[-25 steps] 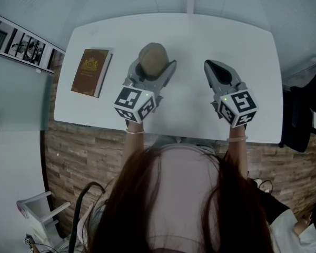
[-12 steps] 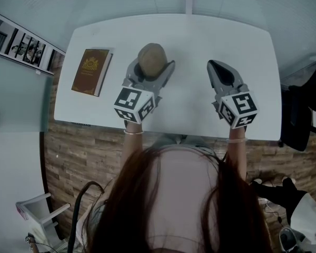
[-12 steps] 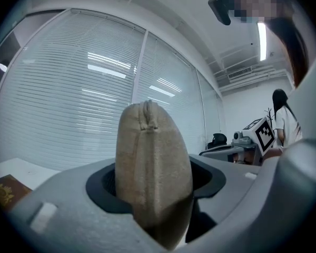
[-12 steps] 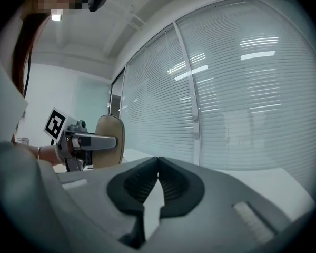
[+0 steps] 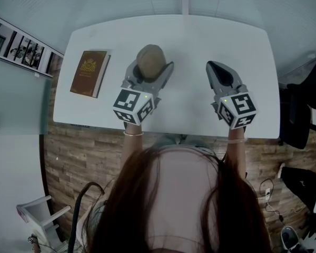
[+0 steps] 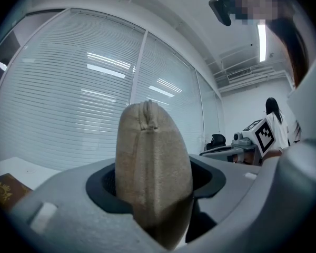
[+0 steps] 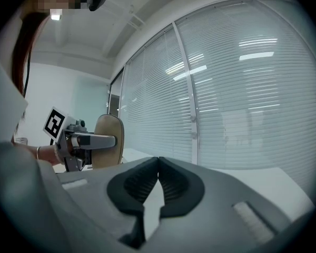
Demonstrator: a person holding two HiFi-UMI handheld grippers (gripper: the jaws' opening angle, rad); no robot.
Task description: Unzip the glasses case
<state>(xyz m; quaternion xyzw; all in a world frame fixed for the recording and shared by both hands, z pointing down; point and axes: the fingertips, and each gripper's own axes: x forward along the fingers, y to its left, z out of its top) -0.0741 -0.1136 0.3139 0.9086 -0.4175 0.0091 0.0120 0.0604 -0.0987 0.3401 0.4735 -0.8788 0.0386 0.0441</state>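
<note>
A brown book with a gold crest lies at the left of the white worktop, well apart from everything else. Next along, my left gripper is clamped on the glasses case, one jaw pressing on each broad side. The case is a tan, cloth-covered pod, rounded at its top end, with a stitched seam running up the narrow edge that faces this gripper's camera. It stands on end, long axis upright, and its rounded top rises clear above the jaws; from overhead I see mostly that top as a blunt oval. It sits over the middle of the worktop, left of centre, and I cannot tell whether its lower end touches the surface. To the right, my right gripper has its jaws pressed together with nothing between them, and it stays well apart from the case, pointing away from me towards the window blinds
</note>
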